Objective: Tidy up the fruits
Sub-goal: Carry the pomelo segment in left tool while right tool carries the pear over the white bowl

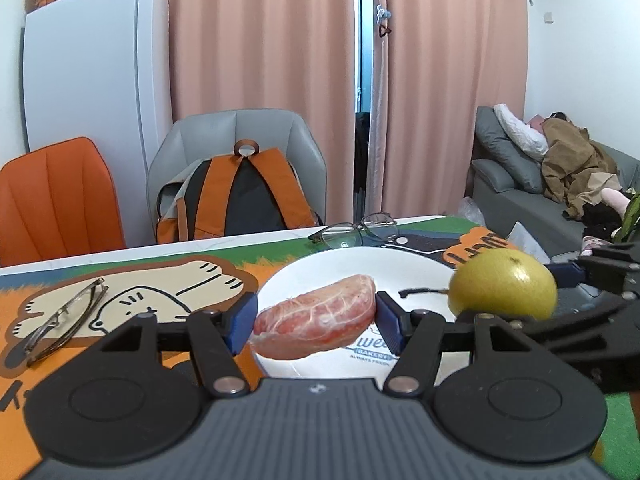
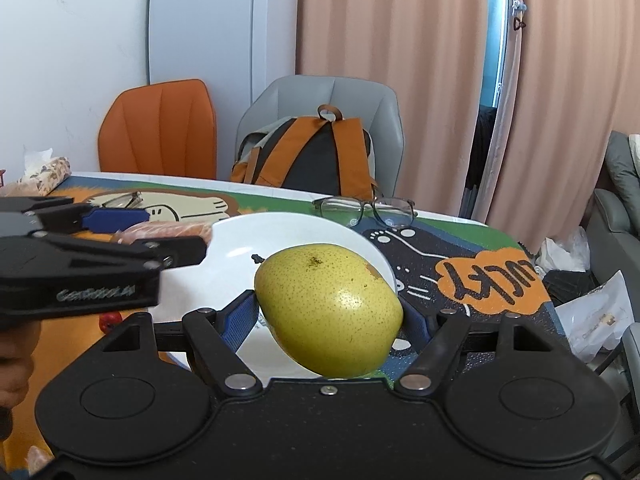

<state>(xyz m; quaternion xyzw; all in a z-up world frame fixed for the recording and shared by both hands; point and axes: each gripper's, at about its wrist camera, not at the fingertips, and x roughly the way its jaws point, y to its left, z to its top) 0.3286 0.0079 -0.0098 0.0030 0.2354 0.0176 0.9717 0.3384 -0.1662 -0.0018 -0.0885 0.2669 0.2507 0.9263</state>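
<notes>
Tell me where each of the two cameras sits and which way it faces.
Left wrist: on the left gripper, facing forward and down at the plate; its jaws hold a pink wedge; the right gripper enters at right.
Right wrist: on the right gripper, facing the same way; its jaws hold a pear; the left gripper and a hand show at left.
Shared: plate, both fruits, glasses, backpack.

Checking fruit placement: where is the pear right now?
The pear is clamped in the right gripper, above the near right edge of the white plate, right of the pomelo segment in the left gripper.
</notes>
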